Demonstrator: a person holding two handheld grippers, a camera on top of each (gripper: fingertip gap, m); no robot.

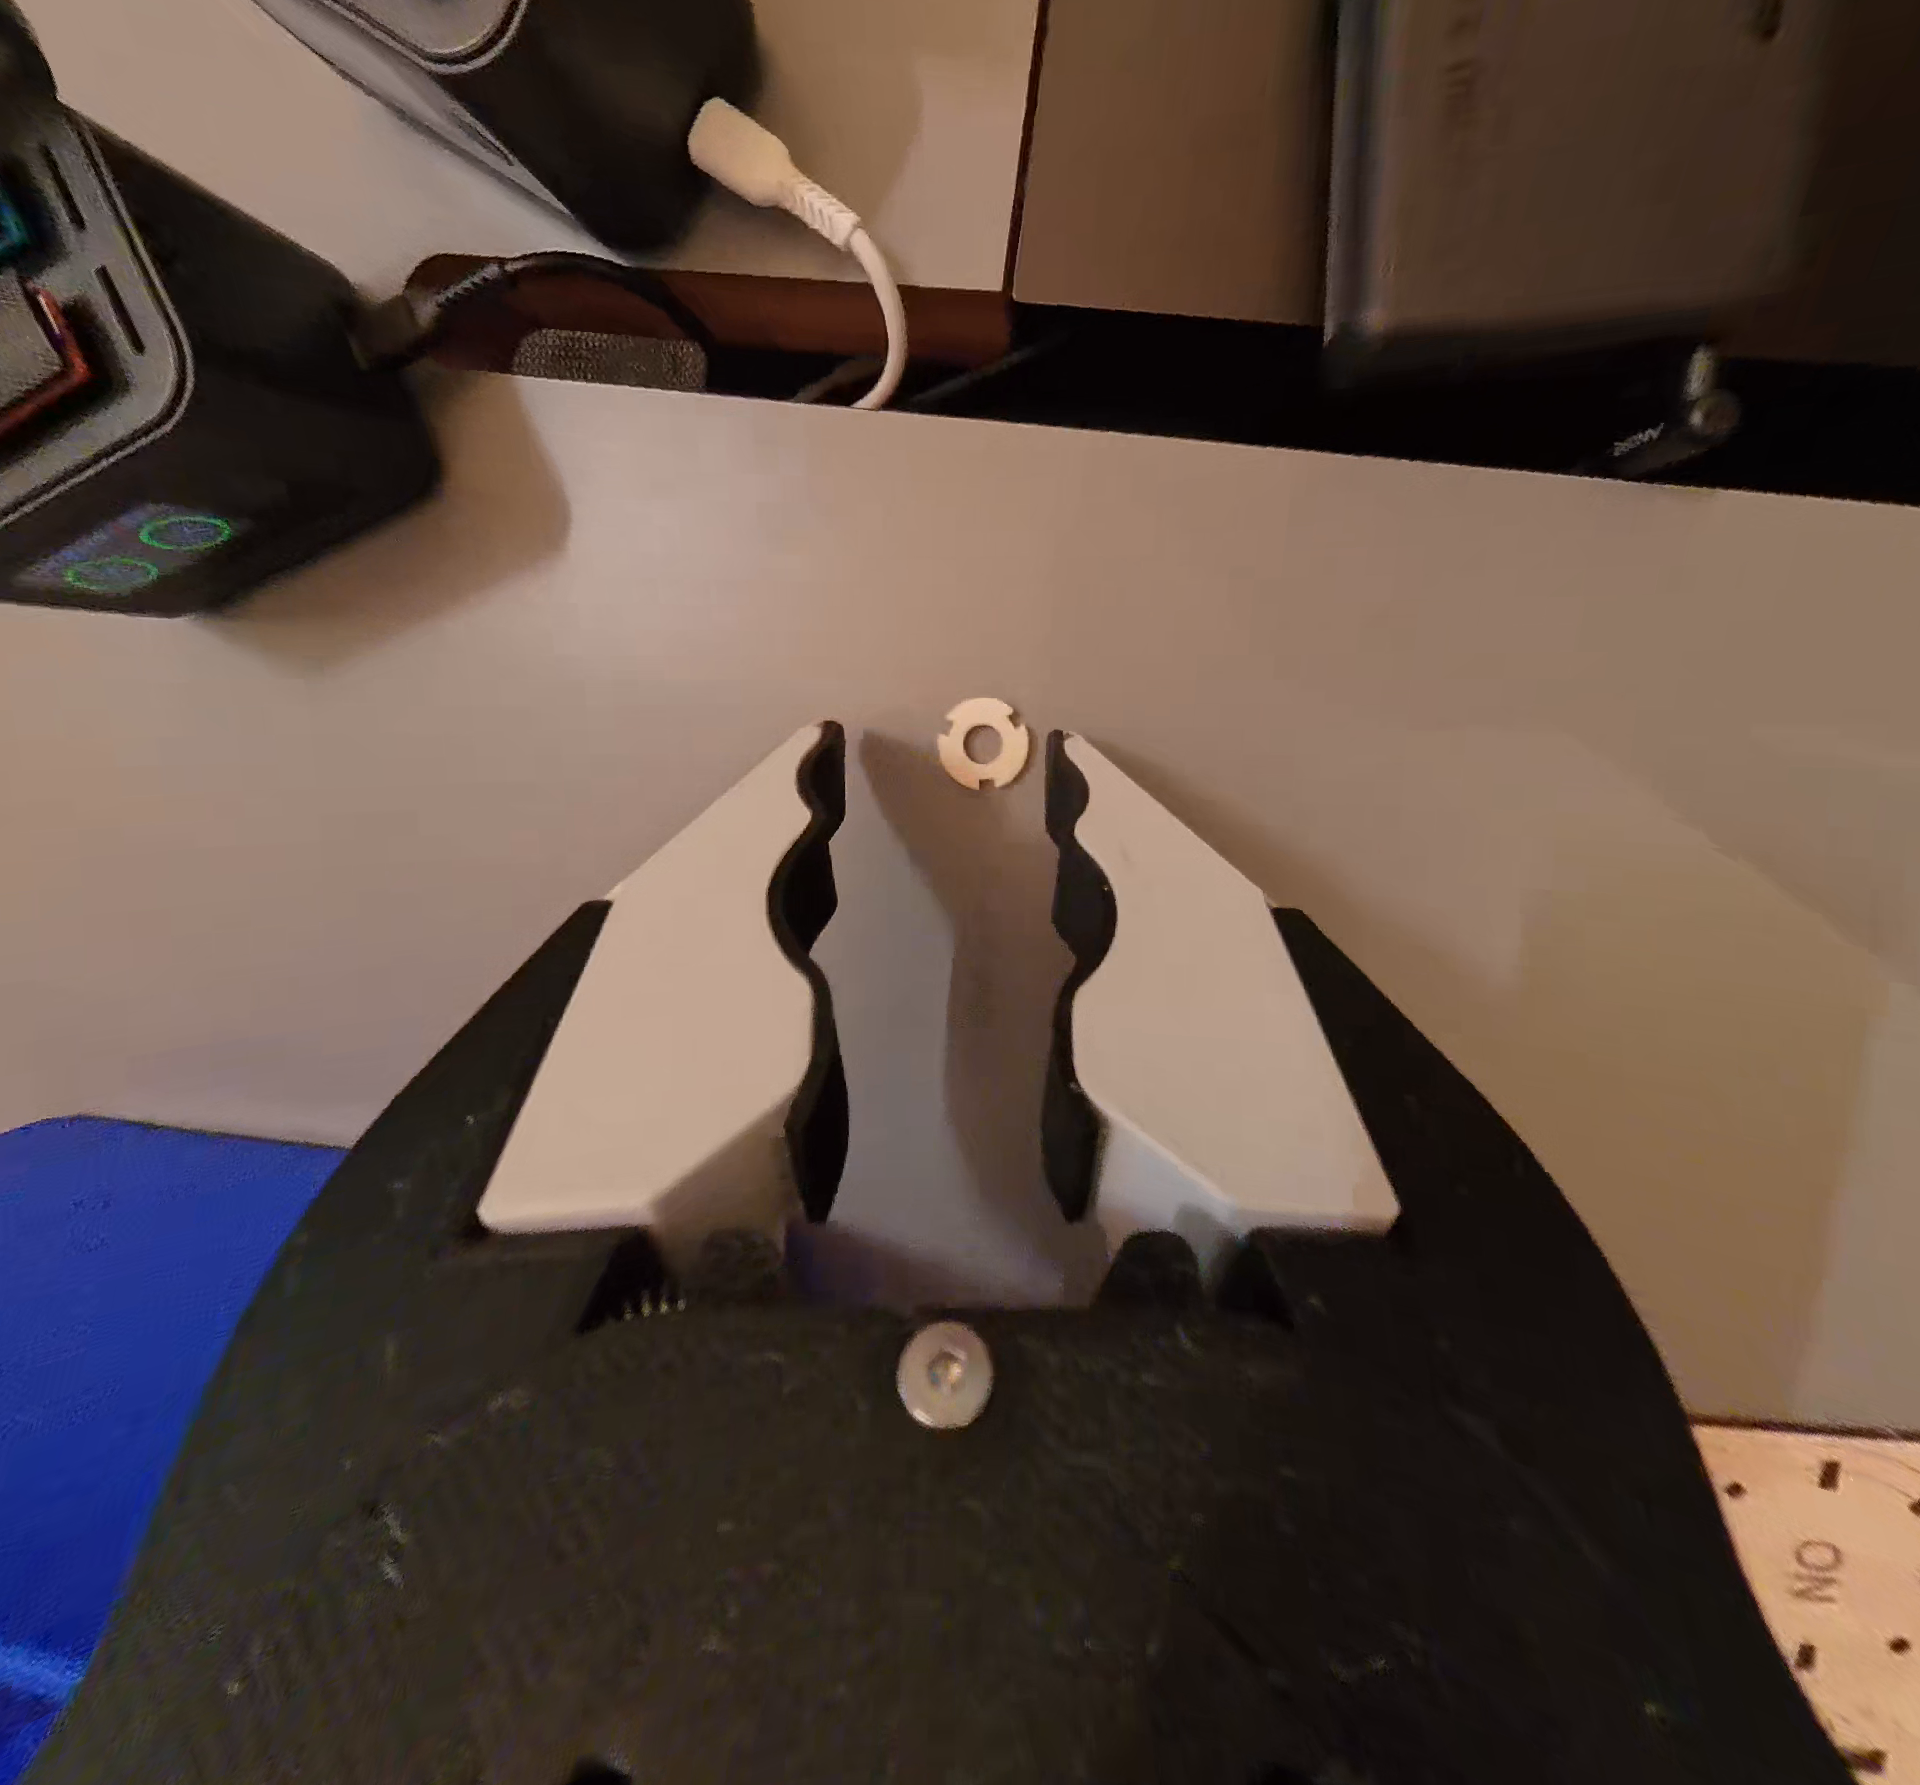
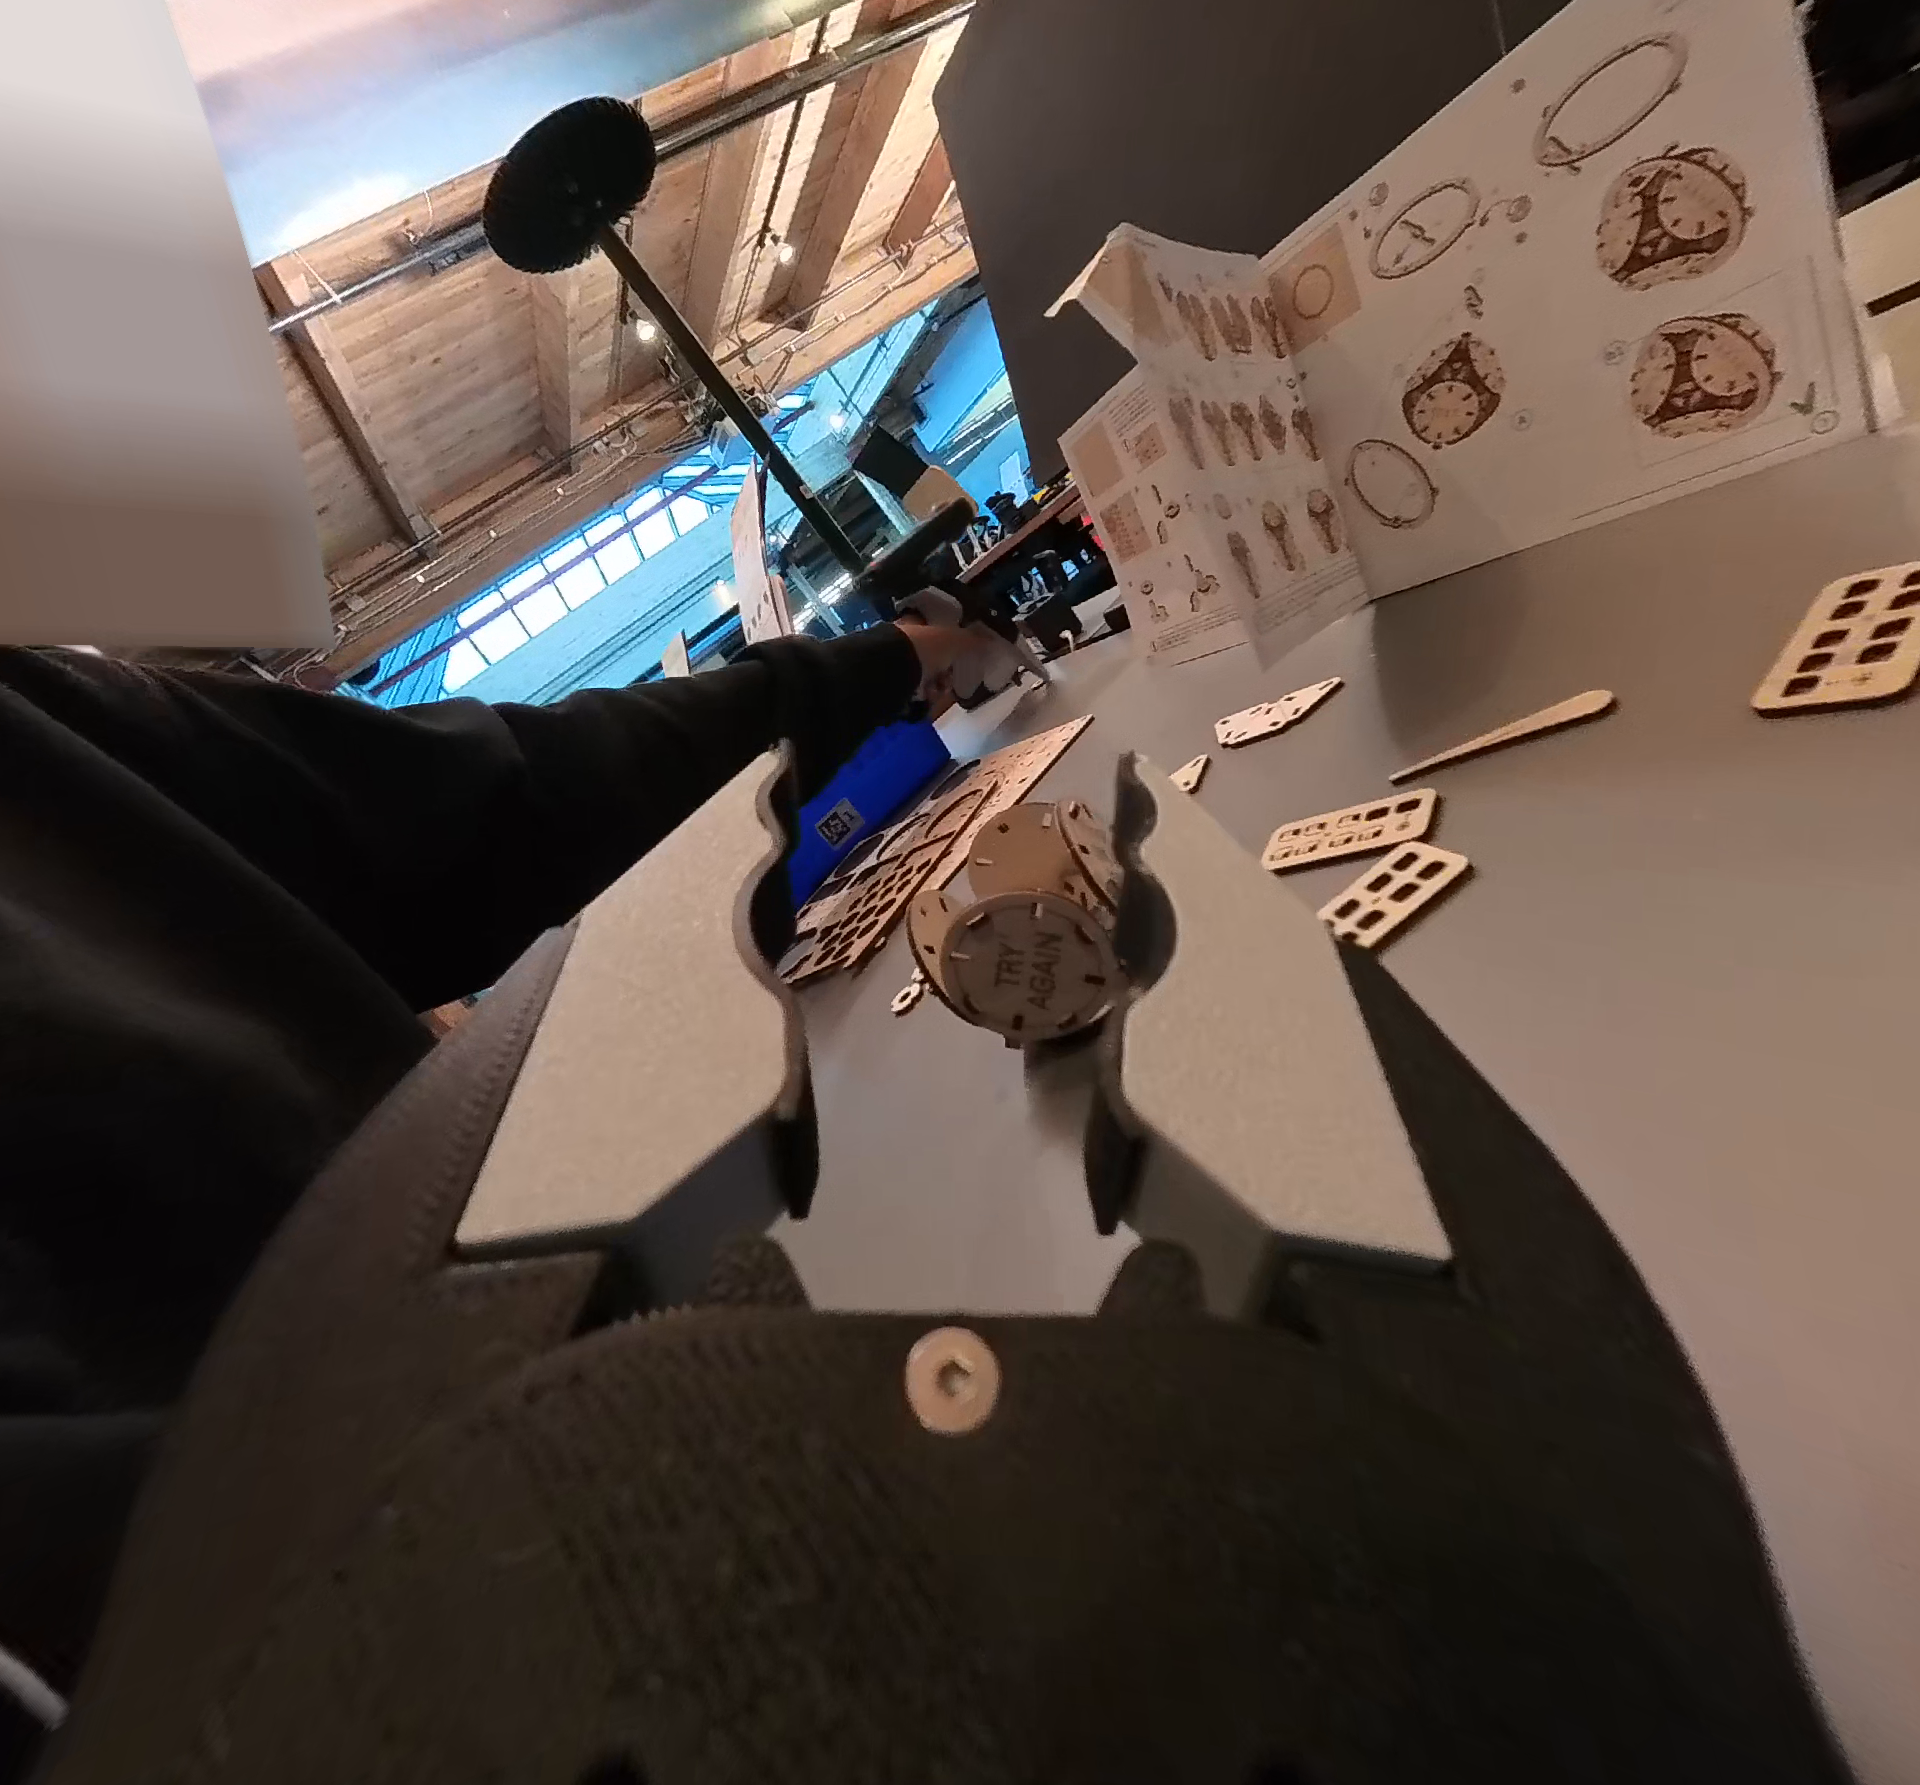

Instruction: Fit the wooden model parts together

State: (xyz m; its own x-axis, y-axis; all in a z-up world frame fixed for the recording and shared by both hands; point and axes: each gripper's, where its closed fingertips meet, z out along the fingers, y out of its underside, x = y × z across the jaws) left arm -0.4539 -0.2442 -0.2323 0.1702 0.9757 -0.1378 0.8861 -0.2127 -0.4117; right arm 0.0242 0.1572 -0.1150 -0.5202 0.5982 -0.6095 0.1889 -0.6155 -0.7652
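In the left wrist view, a small pale wooden ring [image 1: 982,743] with notches lies flat on the grey table [image 1: 1351,696]. My left gripper [image 1: 943,733] is open, with its fingertips on either side of the ring. Neither pad touches the ring. In the right wrist view, a round wooden model assembly [image 2: 1023,946] sits between the fingers of my right gripper [image 2: 954,764]. It is close against the right finger [image 2: 1143,862], and a wide gap separates it from the left finger. My right gripper is open. The left gripper [image 2: 977,665] shows far off, held by a person's hand.
Black devices [image 1: 208,447] with a white cable [image 1: 831,218] stand at the table's far edge. A blue cloth [image 1: 125,1320] lies at lower left. A perforated wooden sheet [image 2: 935,852], wooden scrap frames [image 2: 1351,831], a wooden stick [image 2: 1507,733] and an unfolded instruction sheet [image 2: 1558,333] are nearby. A dark sleeve [image 2: 520,779] crosses the left. Across from one pair of fingers to the other is roughly 65 centimeters.
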